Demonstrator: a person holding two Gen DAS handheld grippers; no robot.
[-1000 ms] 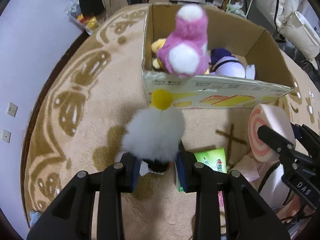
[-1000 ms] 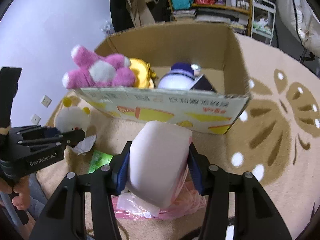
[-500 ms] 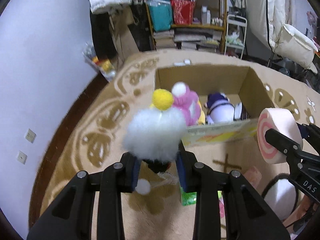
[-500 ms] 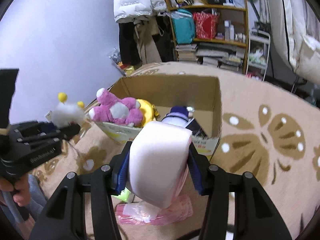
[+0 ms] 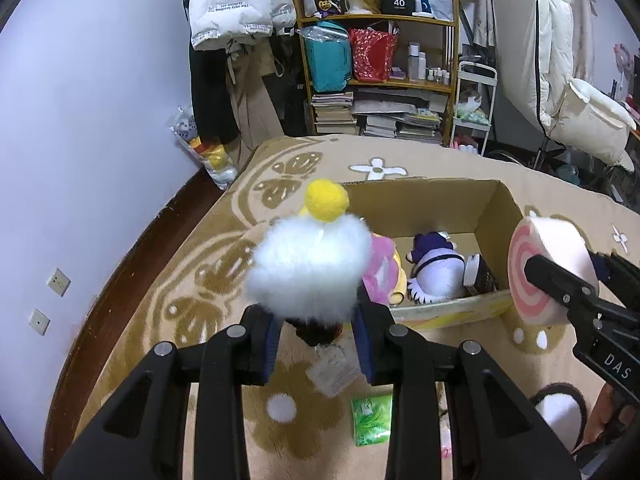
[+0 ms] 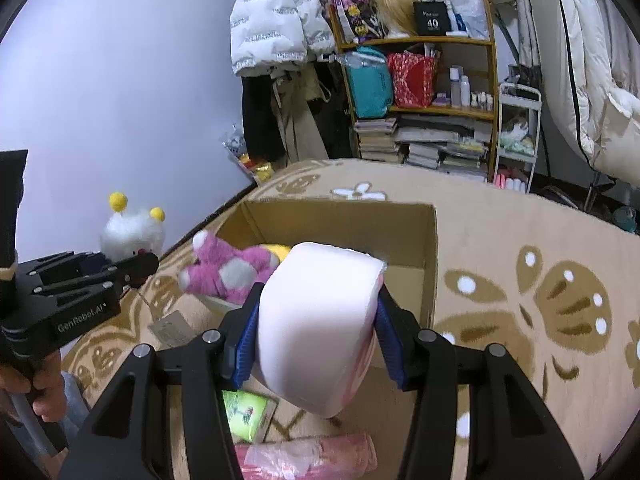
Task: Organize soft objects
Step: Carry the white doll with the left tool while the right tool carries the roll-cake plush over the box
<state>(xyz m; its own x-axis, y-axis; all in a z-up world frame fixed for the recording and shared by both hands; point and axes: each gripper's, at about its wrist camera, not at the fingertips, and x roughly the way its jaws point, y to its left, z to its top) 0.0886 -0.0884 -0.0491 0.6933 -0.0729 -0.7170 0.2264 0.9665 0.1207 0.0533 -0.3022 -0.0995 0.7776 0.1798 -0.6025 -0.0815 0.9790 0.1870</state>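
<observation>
My left gripper [image 5: 316, 336] is shut on a fluffy white plush with yellow pom-poms [image 5: 310, 266] and holds it high above the rug, near the box's left front corner. The plush also shows in the right wrist view [image 6: 132, 232]. My right gripper [image 6: 316, 340] is shut on a pink-and-white swirl roll cushion [image 6: 320, 328], also seen in the left wrist view [image 5: 548, 272], above the box's front edge. The open cardboard box [image 5: 492, 216] holds a pink plush [image 6: 228, 268], a yellow plush [image 6: 276, 249] and a purple-and-white plush [image 5: 436, 268].
A patterned beige rug [image 6: 520, 288] covers the floor. A green packet [image 5: 372, 420], a paper tag [image 5: 332, 368] and a pink plastic bag [image 6: 308, 456] lie in front of the box. A cluttered shelf [image 5: 380, 72] and hanging coats stand behind. A furry slipper [image 5: 560, 412] lies at right.
Both grippers rose well above the rug with their loads. The box now appears farther below and the shelf came into view.
</observation>
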